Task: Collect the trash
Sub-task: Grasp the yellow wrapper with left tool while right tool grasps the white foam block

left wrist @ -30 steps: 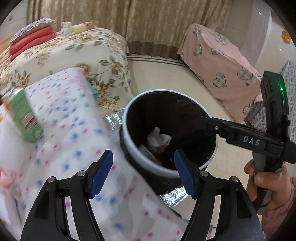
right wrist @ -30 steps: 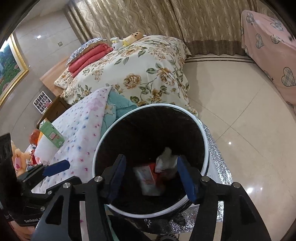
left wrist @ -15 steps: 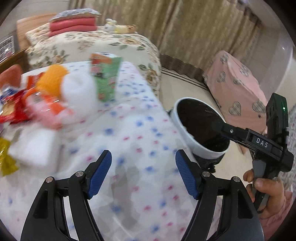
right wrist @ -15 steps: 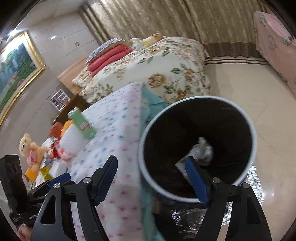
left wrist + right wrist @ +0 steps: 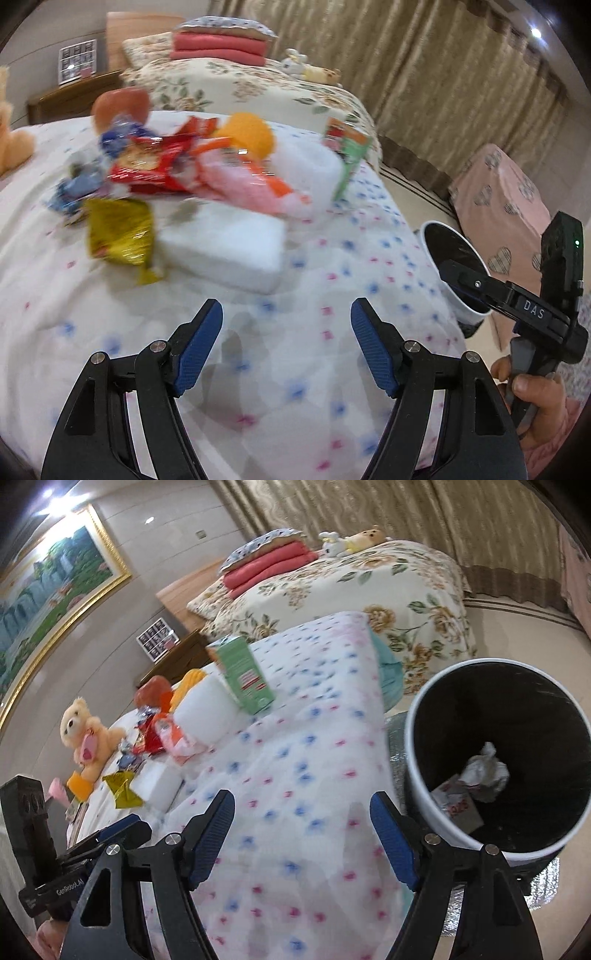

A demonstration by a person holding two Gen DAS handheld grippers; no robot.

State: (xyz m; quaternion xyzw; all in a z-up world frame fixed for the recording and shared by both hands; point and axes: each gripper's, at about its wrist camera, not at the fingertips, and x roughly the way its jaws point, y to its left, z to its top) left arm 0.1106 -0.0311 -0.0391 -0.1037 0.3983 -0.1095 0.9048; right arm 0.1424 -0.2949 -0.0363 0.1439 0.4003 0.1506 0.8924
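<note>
A pile of trash lies on the dotted white blanket (image 5: pixel 303 362): a gold wrapper (image 5: pixel 120 232), a red snack bag (image 5: pixel 151 166), a pink packet (image 5: pixel 236 181), white foam blocks (image 5: pixel 225 245) and a green carton (image 5: pixel 349 155). The carton (image 5: pixel 242 674) also shows in the right wrist view. A white-rimmed black bin (image 5: pixel 498 753) stands beside the bed and holds a crumpled tissue (image 5: pixel 485 770) and a small carton (image 5: pixel 456 806). My left gripper (image 5: pixel 286 349) is open and empty above the blanket. My right gripper (image 5: pixel 301 836) is open and empty near the bin.
A teddy bear (image 5: pixel 86 734) sits at the far side of the trash. A second bed with a floral cover (image 5: pixel 369 587) stands behind. A pink heart-patterned cover (image 5: pixel 506 206) lies beyond the bin (image 5: pixel 452 266). A wooden nightstand (image 5: pixel 70 96) stands by the wall.
Both grippers have swung left, away from the bin and over the blanket. The trash pile has come into the left wrist view. Both stay open.
</note>
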